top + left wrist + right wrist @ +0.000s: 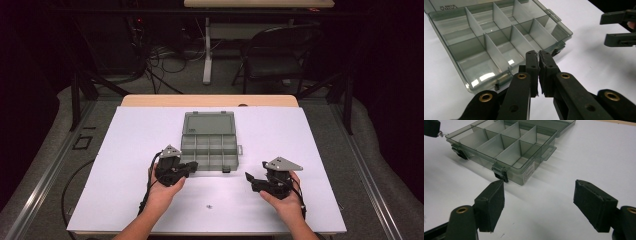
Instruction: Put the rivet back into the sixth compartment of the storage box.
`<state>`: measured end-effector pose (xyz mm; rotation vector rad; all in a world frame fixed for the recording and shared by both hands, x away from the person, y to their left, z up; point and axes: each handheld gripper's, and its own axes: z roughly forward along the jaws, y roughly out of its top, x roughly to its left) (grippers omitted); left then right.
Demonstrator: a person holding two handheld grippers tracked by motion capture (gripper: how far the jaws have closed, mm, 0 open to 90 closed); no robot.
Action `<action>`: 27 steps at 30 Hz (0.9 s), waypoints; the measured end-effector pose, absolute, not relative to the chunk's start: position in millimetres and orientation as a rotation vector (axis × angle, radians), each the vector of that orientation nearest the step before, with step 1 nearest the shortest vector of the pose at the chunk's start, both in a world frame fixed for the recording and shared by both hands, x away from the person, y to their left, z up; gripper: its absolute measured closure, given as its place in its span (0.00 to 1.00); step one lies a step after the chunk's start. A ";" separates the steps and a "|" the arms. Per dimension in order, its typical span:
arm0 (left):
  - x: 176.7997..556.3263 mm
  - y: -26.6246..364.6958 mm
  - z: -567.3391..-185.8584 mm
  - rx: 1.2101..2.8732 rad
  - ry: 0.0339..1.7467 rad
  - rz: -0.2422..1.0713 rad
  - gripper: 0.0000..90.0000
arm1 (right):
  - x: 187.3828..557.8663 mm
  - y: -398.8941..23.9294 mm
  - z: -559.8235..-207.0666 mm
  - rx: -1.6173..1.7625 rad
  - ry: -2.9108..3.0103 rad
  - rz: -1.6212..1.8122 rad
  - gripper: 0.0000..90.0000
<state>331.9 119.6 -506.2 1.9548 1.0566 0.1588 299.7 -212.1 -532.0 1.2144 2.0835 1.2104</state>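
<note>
A clear grey organizer box lies open mid-table, its lid folded flat behind it and the compartments bare. My left gripper hovers at the box's front-left corner with its jaws pressed together. In the right gripper view a tiny silvery part sticks out of its tip. My right gripper is off the box's front-right corner, open with nothing between its pads, and it also stands open in the left gripper view.
A small metal piece lies on the white mat near the front edge, between the person's hands. Two black latches hang on the box's front wall. Behind the table stand a folding chair and cables.
</note>
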 end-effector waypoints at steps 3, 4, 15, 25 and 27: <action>338.4 117.5 -507.0 1.958 1.068 0.180 0.96 | 299.8 -212.2 -532.0 1.214 2.083 1.211 0.27; 340.6 116.7 -507.6 1.962 1.069 0.183 0.96 | 299.7 -212.1 -532.0 1.217 2.084 1.211 0.27; 358.0 105.4 -513.4 1.993 1.082 0.217 0.96 | 299.7 -212.0 -532.0 1.213 2.085 1.214 0.27; 364.9 101.0 -517.4 1.991 1.107 0.215 0.96 | 299.8 -212.2 -531.9 1.215 2.084 1.215 0.27; 365.5 101.5 -517.7 1.998 1.103 0.216 0.96 | 299.5 -212.1 -531.7 1.213 2.085 1.212 0.27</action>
